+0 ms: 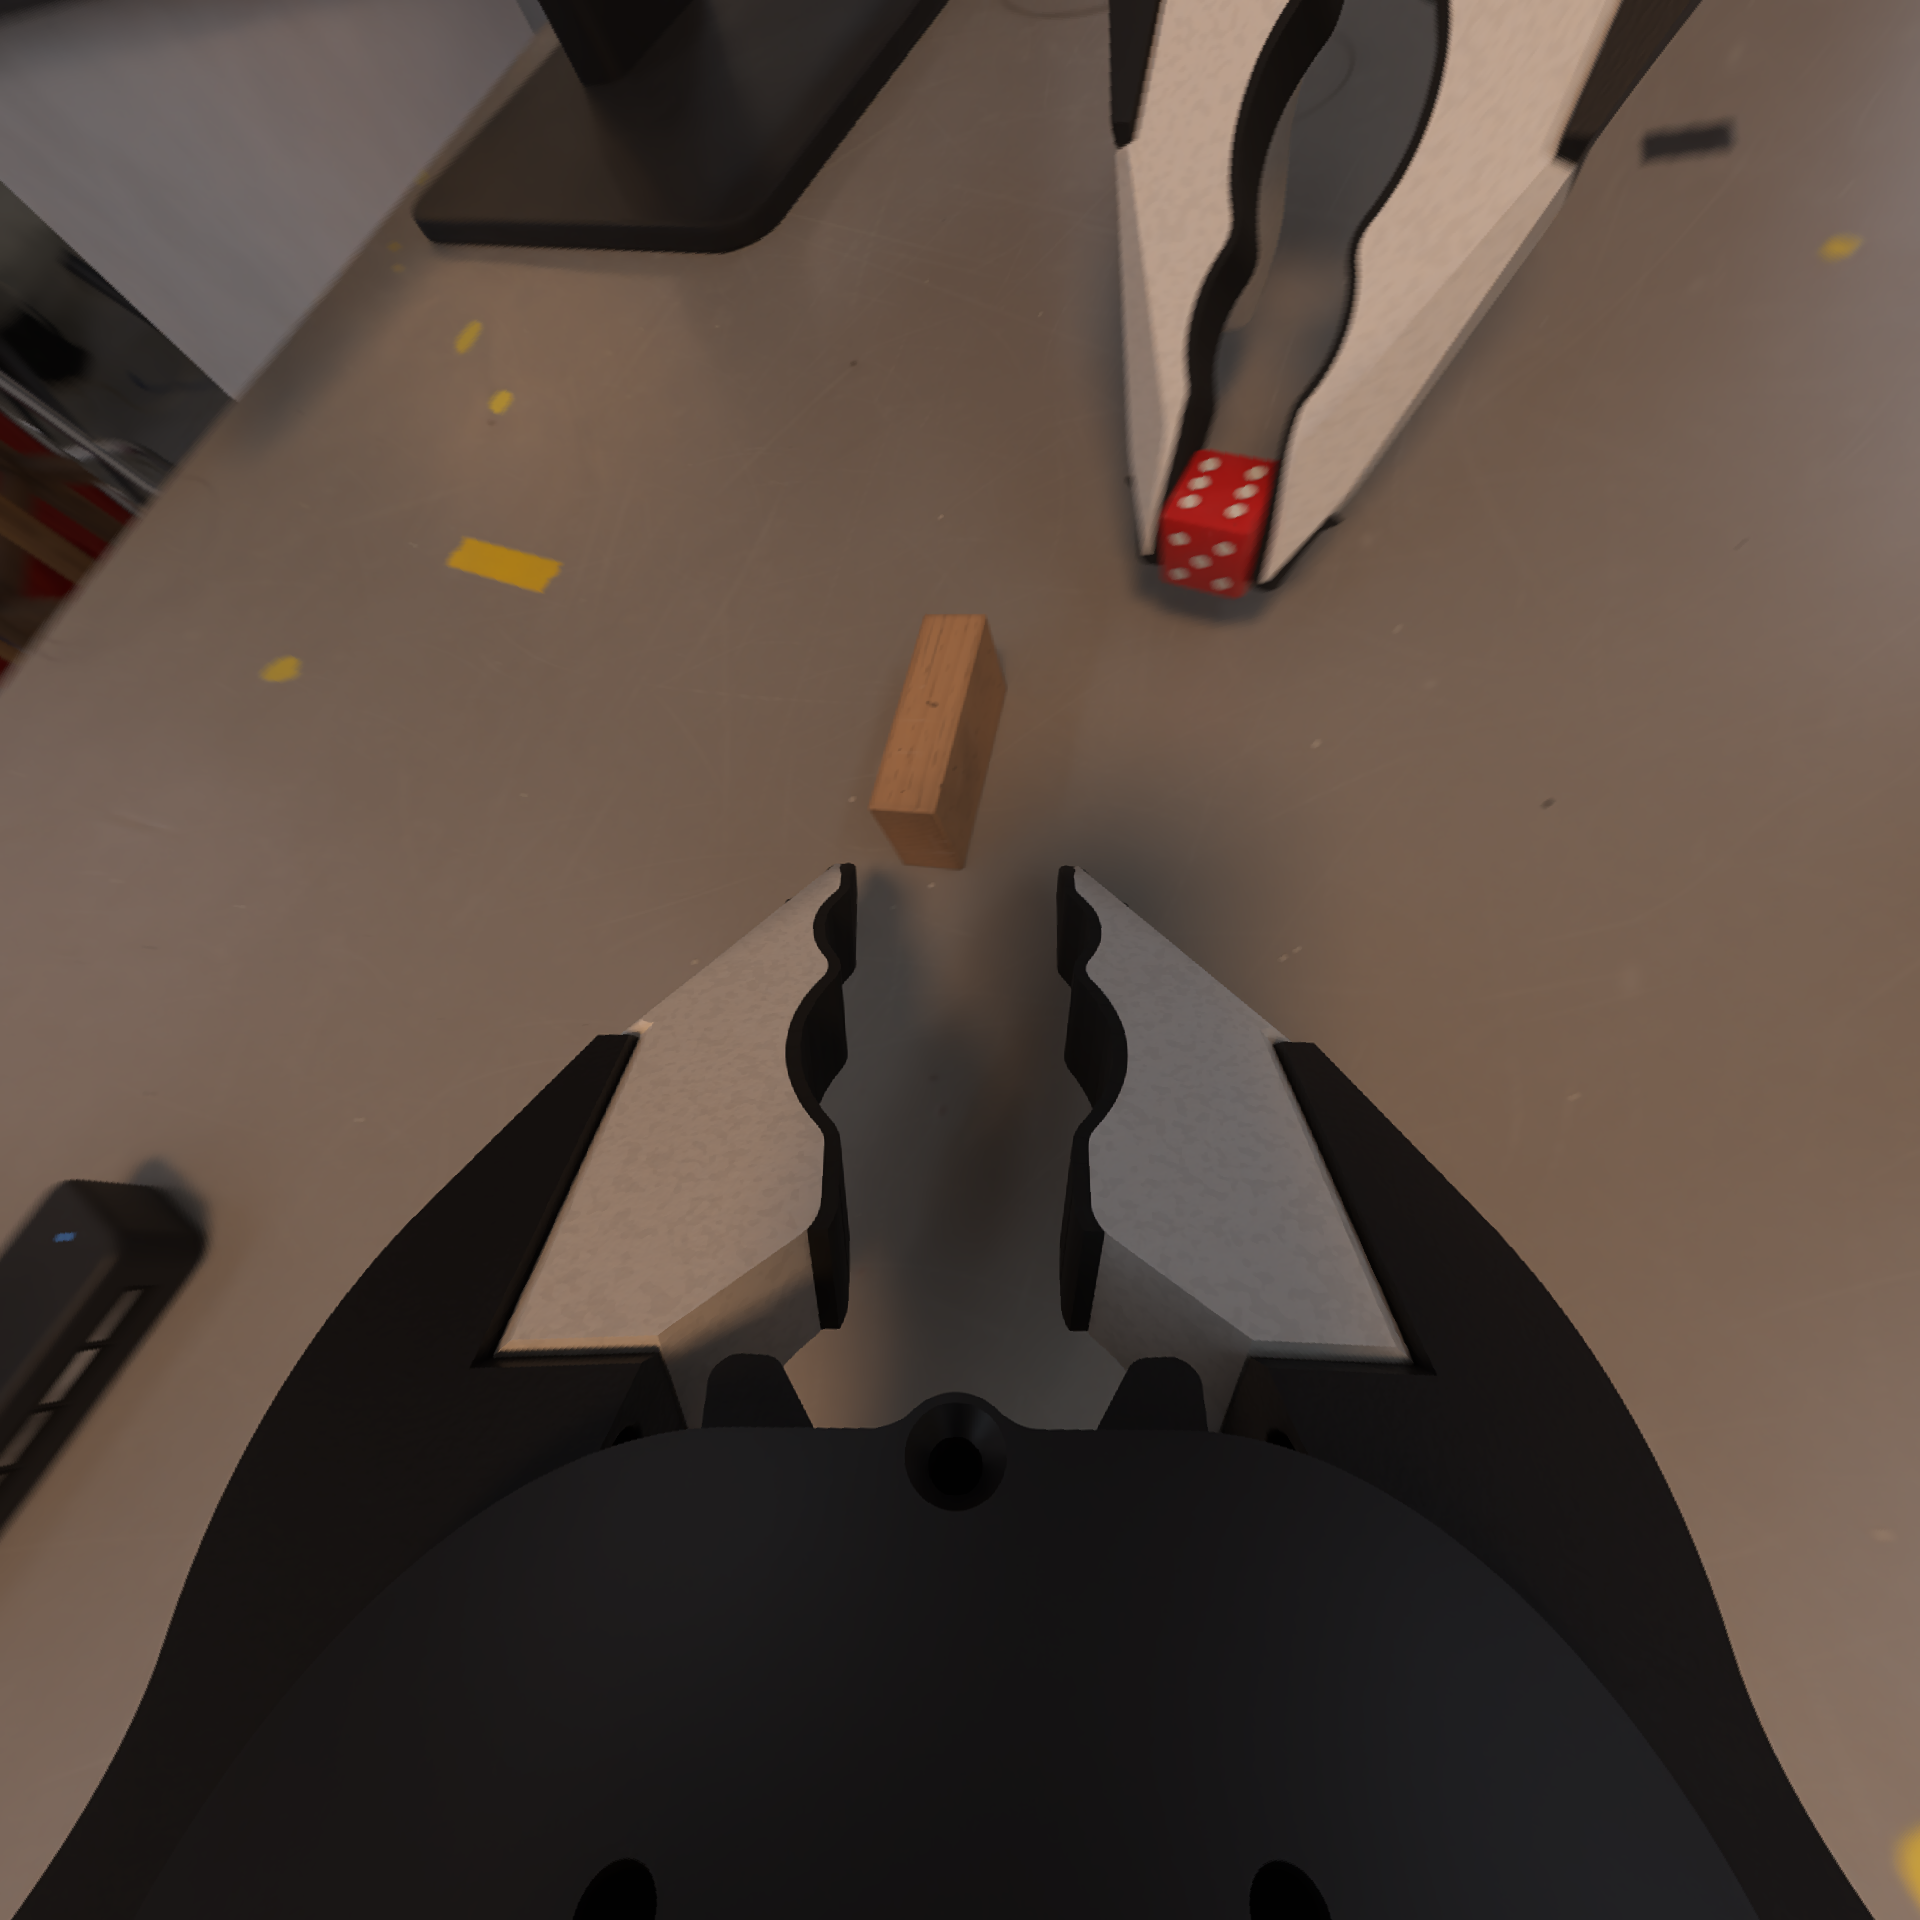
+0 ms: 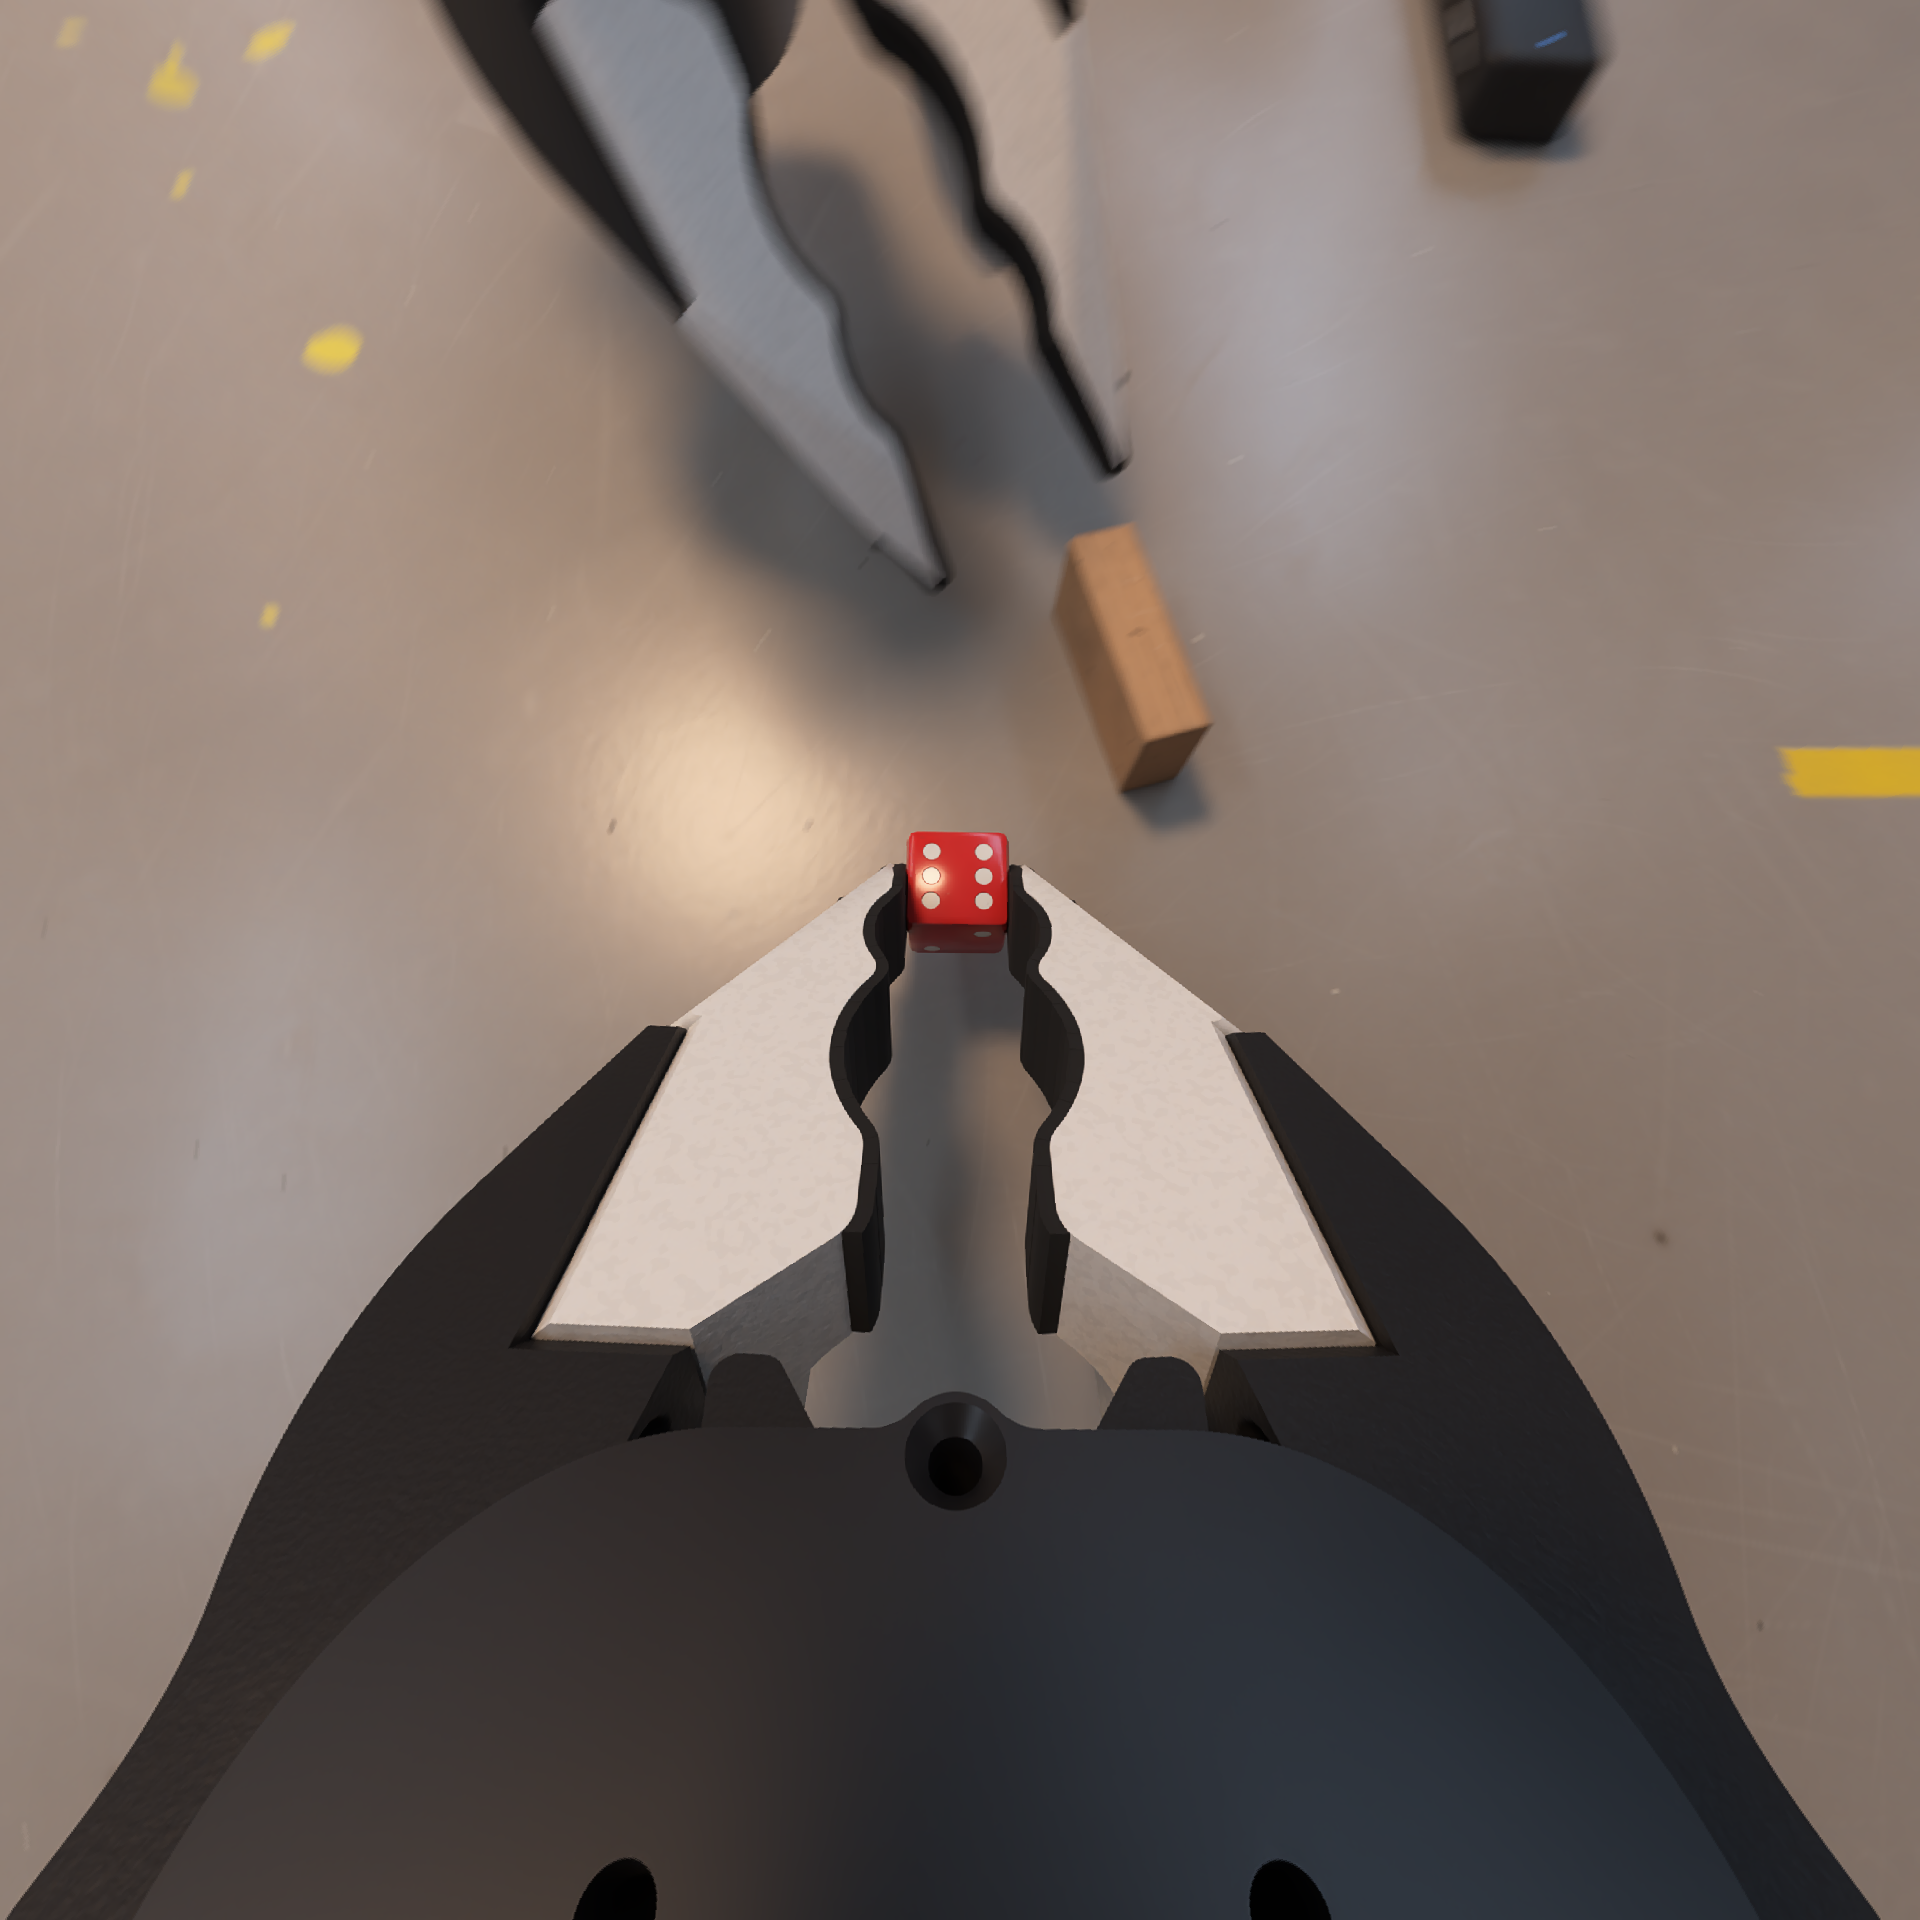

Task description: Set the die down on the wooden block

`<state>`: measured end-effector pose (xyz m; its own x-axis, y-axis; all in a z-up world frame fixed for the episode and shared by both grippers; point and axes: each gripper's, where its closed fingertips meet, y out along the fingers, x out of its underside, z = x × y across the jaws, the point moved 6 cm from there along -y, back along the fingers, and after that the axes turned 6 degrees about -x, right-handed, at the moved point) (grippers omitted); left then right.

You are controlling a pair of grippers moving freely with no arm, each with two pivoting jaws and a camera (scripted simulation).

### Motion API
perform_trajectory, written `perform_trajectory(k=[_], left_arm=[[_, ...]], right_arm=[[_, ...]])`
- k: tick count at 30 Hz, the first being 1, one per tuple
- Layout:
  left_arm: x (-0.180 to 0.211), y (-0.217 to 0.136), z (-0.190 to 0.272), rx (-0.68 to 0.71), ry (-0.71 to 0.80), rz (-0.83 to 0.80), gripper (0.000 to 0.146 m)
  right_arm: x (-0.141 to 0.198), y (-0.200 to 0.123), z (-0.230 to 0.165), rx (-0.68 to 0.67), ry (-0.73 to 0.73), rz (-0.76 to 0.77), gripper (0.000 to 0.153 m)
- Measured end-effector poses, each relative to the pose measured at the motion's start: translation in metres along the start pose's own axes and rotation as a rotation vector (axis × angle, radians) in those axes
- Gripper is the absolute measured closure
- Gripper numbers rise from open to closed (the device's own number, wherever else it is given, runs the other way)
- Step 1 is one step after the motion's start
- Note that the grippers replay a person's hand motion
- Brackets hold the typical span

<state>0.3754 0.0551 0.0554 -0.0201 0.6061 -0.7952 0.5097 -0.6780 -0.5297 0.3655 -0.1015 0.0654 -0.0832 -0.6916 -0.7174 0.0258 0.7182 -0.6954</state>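
Note:
A red die [image 2: 957, 879] with white pips sits between the tips of my right gripper [image 2: 957, 883], which is shut on it low over the table. In the left wrist view the die [image 1: 1212, 523] shows at the upper right, pinched by the right gripper [image 1: 1216, 540]. A wooden block [image 1: 938, 740] lies flat on the table, just beyond my left gripper [image 1: 956, 883], which is open and empty. In the right wrist view the block [image 2: 1130, 655] lies ahead and right of the die, apart from it, with the left gripper [image 2: 1029, 520] behind it.
The table [image 1: 1455, 935] is grey-brown with yellow tape marks [image 1: 503, 564]. A black monitor base [image 1: 644, 156] stands at the far left. A small black device [image 1: 83, 1299] lies at the left edge, and also shows in the right wrist view [image 2: 1522, 62].

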Motion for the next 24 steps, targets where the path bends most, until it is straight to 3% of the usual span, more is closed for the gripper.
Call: perform_trajectory(k=[6, 10, 13, 17, 24], left_arm=[[-0.004, 0.001, 0.005, 0.053, -0.105, -0.040, 0.107], [-0.003, 0.001, 0.010, 0.127, -0.126, -0.069, 0.119], [-0.003, 0.001, 0.008, 0.077, -0.107, -0.075, 0.120], [-0.004, 0.001, 0.005, 0.011, -0.095, -0.066, 0.115], [-0.004, 0.003, 0.004, 0.038, -0.122, -0.027, 0.107]], right_arm=[[-0.028, 0.008, 0.004, 0.268, 0.202, 0.127, 0.134], [-0.034, 0.021, -0.001, 0.417, 0.215, 0.076, 0.134], [-0.035, 0.023, -0.001, 0.471, 0.220, 0.073, 0.134], [-0.039, 0.021, 0.003, 0.401, 0.189, 0.092, 0.134], [-0.046, 0.011, 0.026, 0.150, -0.046, 0.126, 0.134]])
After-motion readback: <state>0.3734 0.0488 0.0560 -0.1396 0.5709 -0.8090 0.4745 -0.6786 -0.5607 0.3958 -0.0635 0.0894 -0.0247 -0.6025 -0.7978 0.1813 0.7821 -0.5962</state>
